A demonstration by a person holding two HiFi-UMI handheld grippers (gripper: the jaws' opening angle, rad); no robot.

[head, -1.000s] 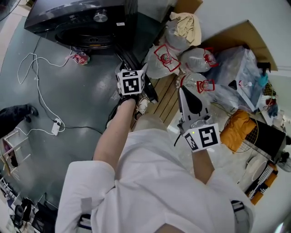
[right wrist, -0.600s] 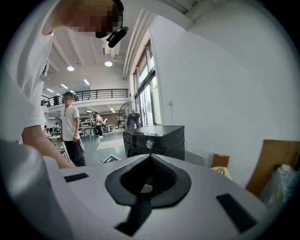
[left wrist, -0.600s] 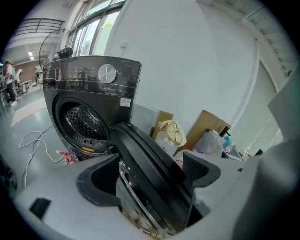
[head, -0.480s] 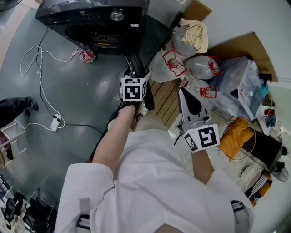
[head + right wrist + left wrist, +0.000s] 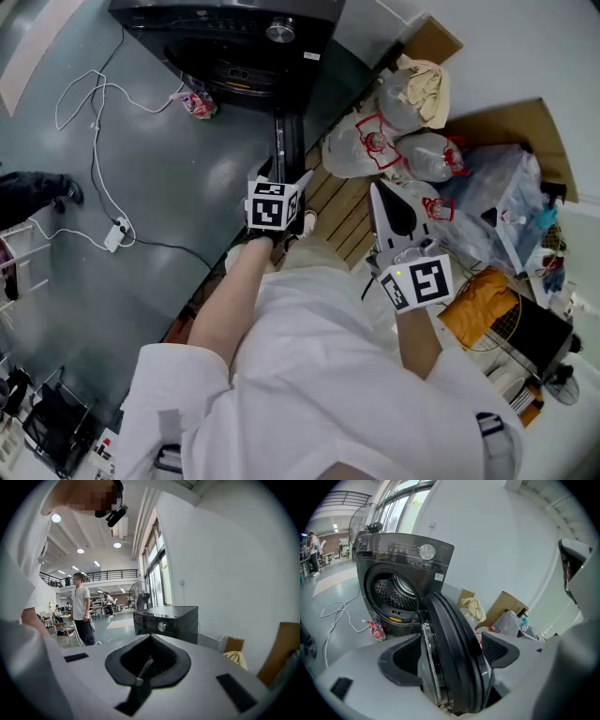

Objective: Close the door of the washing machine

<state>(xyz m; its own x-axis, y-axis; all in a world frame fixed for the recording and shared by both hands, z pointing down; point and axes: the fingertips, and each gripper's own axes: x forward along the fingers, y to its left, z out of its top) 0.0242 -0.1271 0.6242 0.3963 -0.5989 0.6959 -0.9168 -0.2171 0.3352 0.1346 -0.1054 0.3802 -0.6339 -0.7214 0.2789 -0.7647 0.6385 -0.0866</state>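
Observation:
A black front-loading washing machine (image 5: 234,28) stands at the top of the head view, its round drum opening (image 5: 393,590) uncovered. Its door (image 5: 287,141) hangs open and juts out toward me. In the left gripper view the door's thick dark rim (image 5: 450,639) runs upright between the two jaws, and my left gripper (image 5: 452,656) is shut on it. In the head view that gripper (image 5: 281,178) sits at the door's outer edge, partly hidden by its marker cube. My right gripper (image 5: 382,192) hovers to the right over the bags, shut and holding nothing. Its own view shows the machine (image 5: 166,623) in the distance.
Tied plastic bags (image 5: 370,141) and a cardboard box (image 5: 506,127) crowd the right of the machine, with wooden slats (image 5: 342,202) under them. A white cable and power strip (image 5: 114,234) and a pink packet (image 5: 197,101) lie on the grey floor. A person (image 5: 82,609) stands far off.
The view has shifted, so the machine sits further right and fuller in frame. The door now points straighter out from the machine, with my left gripper still on its edge. The right gripper has barely moved.

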